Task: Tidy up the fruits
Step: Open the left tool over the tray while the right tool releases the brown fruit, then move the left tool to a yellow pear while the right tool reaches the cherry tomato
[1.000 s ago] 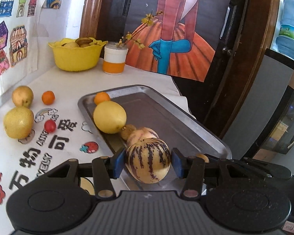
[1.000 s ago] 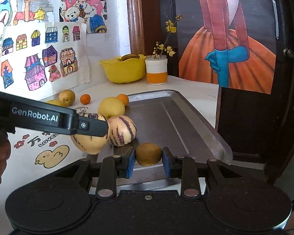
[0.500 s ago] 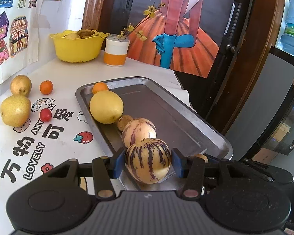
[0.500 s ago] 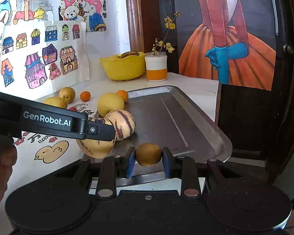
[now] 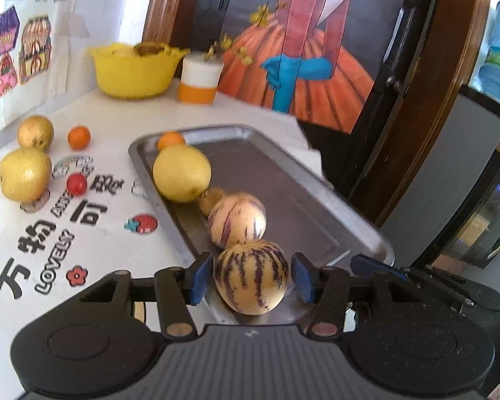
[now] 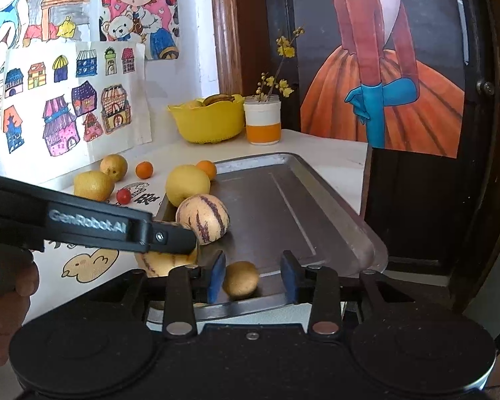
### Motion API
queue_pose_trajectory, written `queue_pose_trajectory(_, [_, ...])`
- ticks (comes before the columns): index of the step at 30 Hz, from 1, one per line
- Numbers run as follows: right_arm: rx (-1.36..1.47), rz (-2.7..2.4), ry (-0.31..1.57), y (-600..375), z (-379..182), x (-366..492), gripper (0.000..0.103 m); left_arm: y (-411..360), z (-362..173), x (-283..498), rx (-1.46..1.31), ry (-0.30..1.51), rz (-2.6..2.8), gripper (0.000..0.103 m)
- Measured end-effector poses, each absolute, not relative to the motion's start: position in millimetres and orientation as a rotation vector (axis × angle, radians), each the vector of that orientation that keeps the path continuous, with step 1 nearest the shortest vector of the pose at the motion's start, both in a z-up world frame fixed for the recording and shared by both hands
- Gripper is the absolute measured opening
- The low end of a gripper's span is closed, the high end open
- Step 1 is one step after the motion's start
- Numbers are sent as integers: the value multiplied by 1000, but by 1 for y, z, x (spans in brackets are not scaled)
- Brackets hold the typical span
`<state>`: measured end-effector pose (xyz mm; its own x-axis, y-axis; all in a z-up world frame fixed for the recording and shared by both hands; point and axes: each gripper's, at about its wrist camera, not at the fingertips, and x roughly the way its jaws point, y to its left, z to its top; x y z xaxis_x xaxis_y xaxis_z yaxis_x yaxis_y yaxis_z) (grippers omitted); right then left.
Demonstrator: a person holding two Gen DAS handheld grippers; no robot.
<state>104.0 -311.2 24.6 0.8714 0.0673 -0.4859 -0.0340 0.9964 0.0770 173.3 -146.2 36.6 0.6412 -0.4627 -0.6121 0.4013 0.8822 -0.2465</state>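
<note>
striped melon (image 5: 251, 276) | near tray (image 5: 320, 186) end | brown kiwi (image 6: 240, 278) | beside it

1. The nearer striped cream melon (image 6: 163, 261) is largely hidden behind the black left gripper (image 5: 251, 281) in the right wrist view.
2. The small brown kiwi (image 5: 211, 200) is mostly covered by neighbouring fruit.
3. The yellow bowl's (image 5: 133, 73) contents are blurred.

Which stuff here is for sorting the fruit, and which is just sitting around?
For the job:
- metal tray
- striped melon between the left tool fingers
- brown kiwi between the right tool fingers
- big lemon
- small orange on the table

Just lying about:
- orange-and-white cup
- house drawings
</note>
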Motion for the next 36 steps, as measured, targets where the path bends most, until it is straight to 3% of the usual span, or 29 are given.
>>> queue_pose_trajectory(2, [70,42,501,-312,28,102,48,-145,42,170,-92,692,-497,66])
queue_pose_trajectory(5, [66,28,487,-312,34,98,61,-139,52,163,-106,634,-485,82])
queue_pose_trajectory(7, [70,20,473,-311,38,94,81,-133,57,157,-122,591,-461,97])
queue_pose_trajectory(10, [74,31,456,-308,47,87,100,-120,63,145,-139,525,-396,102])
queue_pose_trajectory(11, [68,41,452,-306,50,86,102,-114,65,143,-139,517,-376,102])
queue_pose_trajectory(36, [-128,335,605,-172,42,78,102,43,34,94,-176,591,89,102])
